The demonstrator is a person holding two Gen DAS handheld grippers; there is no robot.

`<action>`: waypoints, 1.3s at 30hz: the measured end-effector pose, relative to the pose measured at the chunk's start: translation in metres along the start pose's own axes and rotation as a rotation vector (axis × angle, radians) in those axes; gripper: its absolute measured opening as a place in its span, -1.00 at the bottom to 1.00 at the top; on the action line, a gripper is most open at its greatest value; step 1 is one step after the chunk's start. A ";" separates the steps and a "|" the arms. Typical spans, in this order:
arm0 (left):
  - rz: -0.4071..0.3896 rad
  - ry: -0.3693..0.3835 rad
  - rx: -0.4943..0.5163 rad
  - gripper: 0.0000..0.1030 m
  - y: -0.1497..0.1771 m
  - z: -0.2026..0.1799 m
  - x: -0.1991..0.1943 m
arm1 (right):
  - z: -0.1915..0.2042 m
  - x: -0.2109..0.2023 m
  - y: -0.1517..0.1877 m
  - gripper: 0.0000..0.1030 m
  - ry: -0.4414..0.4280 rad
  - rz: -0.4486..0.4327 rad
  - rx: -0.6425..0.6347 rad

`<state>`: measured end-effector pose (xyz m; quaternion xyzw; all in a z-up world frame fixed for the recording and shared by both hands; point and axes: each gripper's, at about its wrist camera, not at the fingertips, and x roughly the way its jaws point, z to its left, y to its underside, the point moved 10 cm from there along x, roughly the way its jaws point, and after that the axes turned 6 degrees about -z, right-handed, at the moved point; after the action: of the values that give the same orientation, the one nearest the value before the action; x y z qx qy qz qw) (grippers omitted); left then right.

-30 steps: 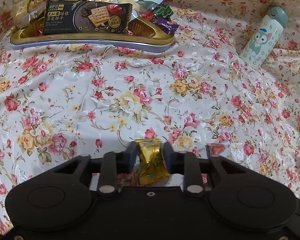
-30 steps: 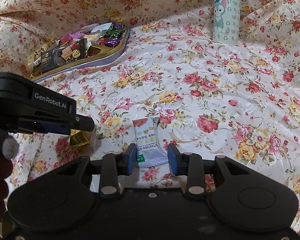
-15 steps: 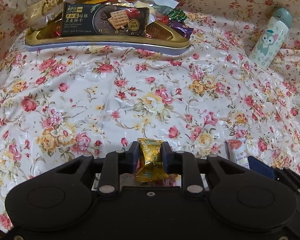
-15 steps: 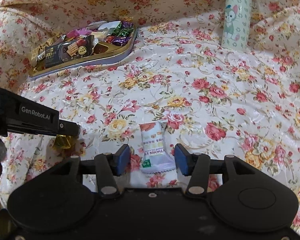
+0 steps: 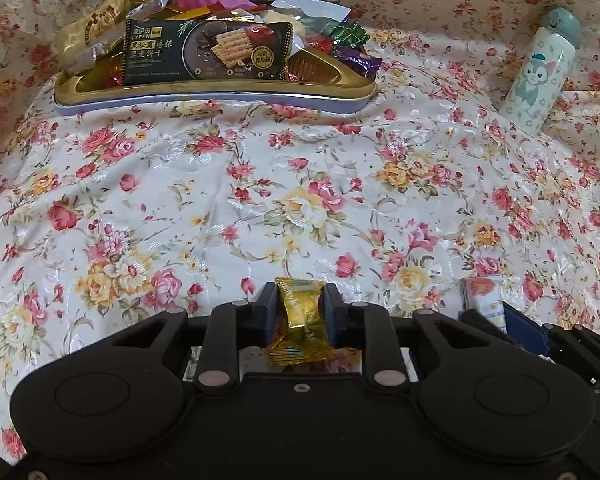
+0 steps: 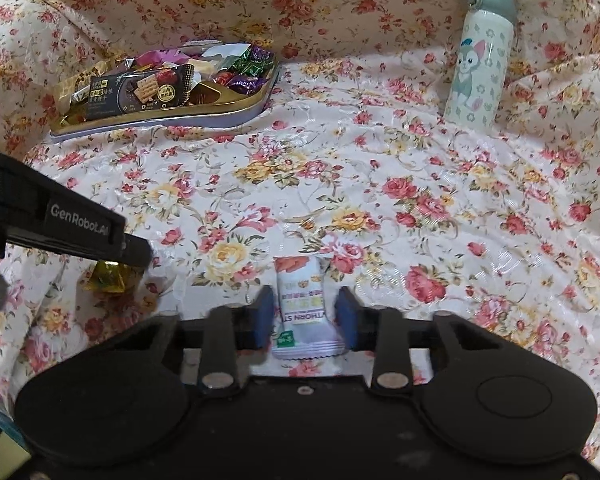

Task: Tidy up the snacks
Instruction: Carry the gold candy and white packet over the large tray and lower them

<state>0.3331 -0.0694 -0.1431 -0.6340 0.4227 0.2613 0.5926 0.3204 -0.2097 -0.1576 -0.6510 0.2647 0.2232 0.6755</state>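
A floral tablecloth point(image 5: 260, 184) with pink and yellow roses covers the whole surface. Toward its far edge sits a gold snack tray point(image 5: 220, 90) heaped with wrapped sweets and a dark cracker packet point(image 5: 208, 53); well to the right of the tray stands a cartoon-print bottle point(image 6: 480, 68). Nearer than the tray, the left gripper point(image 5: 300, 312) pinches a gold-wrapped candy point(image 5: 300, 320). Just beside it, the right gripper point(image 6: 305, 312) has just been closing, its blue pads now pressed on a white snack packet point(image 6: 302, 304) lying on the cloth.
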 end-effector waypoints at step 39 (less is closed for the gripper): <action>-0.287 -0.012 0.064 -0.40 0.126 -0.026 -0.228 | 0.007 -0.277 0.058 -0.58 -0.257 -0.299 0.204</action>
<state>0.1070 -0.0352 -0.0162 -0.6671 0.3322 0.1643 0.6462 0.0725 -0.1876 -0.0222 -0.5776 0.0982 0.1736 0.7916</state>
